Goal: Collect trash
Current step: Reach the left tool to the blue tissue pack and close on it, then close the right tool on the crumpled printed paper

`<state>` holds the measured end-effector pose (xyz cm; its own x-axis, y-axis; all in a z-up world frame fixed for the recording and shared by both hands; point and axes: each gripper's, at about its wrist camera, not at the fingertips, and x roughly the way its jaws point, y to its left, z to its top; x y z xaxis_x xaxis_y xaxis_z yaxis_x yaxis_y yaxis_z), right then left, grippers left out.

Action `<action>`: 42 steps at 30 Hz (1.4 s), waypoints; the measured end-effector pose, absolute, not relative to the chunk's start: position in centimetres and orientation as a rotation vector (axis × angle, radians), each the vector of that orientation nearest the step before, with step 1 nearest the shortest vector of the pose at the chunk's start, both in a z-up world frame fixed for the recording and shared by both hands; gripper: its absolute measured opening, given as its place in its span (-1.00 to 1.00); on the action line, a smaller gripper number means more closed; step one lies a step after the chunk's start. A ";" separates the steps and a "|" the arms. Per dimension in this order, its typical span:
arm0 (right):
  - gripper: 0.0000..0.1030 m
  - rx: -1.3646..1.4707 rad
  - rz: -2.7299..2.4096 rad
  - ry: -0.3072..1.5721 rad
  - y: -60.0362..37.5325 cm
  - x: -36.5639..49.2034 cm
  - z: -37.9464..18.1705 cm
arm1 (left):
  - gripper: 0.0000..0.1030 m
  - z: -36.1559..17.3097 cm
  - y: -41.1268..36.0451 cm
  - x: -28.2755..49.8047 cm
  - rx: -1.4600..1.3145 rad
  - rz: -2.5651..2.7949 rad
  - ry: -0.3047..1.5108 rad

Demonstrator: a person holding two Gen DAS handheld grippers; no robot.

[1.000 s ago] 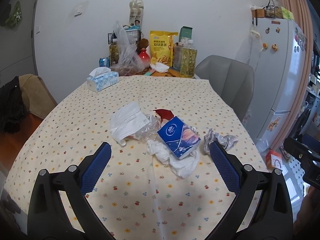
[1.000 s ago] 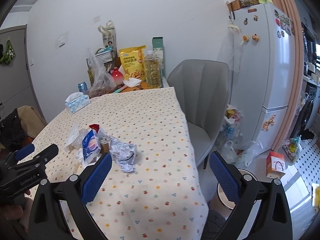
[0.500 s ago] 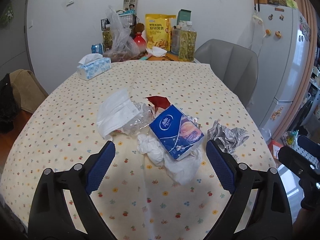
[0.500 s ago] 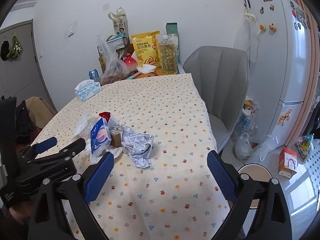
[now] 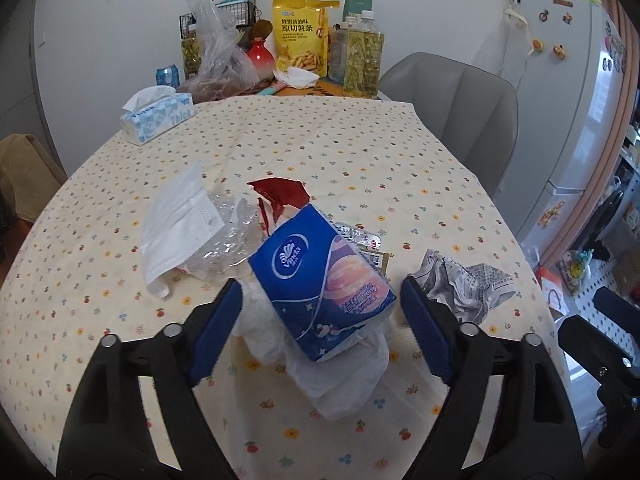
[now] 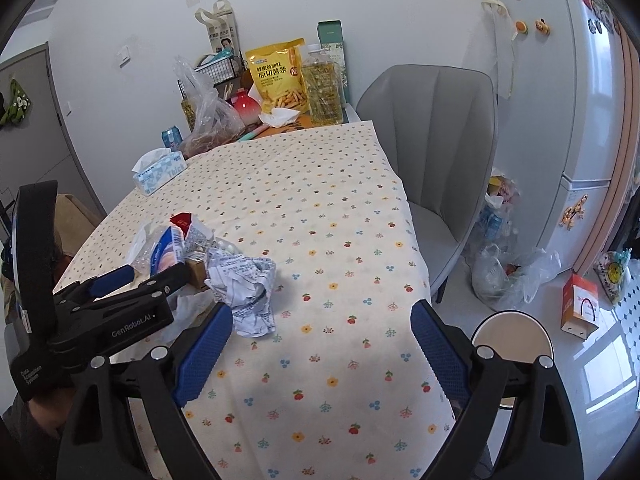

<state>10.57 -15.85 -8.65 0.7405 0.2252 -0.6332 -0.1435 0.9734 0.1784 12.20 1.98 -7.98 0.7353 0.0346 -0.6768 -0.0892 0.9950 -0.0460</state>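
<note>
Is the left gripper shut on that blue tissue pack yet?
No, open: the left gripper has its pads apart on either side of the blue tissue pack.

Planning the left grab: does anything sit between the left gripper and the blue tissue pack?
Nothing visible does. The left gripper is open, its jaws on either side of the blue tissue pack, which lies on crumpled white tissue.

Evenly lit by soft daylight from the right, with bright patches on the floor. Faint, diffuse shadows under the worktop clutter. Sharp at centre; strong fisheye bending and dark vignetting toward corners. No glare.
</note>
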 end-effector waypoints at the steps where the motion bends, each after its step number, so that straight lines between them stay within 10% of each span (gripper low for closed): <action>1: 0.67 0.124 0.204 0.715 -15.9 10.8 -8.8 | 0.37 -8.1 1.9 12.3 -0.079 0.063 0.744; 6: 0.67 0.127 0.214 0.729 -15.7 11.4 -9.1 | -0.59 -7.5 2.2 11.9 -0.116 0.022 0.721; 11: 0.54 0.125 0.255 0.738 -14.6 12.2 -9.2 | -0.80 -6.0 3.0 11.0 -0.134 0.022 0.672; 26: 0.20 0.100 0.380 0.794 -10.0 13.4 -10.4 | -0.83 -3.0 7.2 8.5 -0.124 0.177 0.556; 31: -0.54 0.093 0.374 0.823 -9.8 14.4 -11.1 | -0.83 -4.0 7.4 8.9 -0.108 0.198 0.583; 42: -0.86 0.098 0.373 0.777 -11.6 13.0 -9.4 | -0.83 -3.5 4.6 9.1 -0.087 0.158 0.563</action>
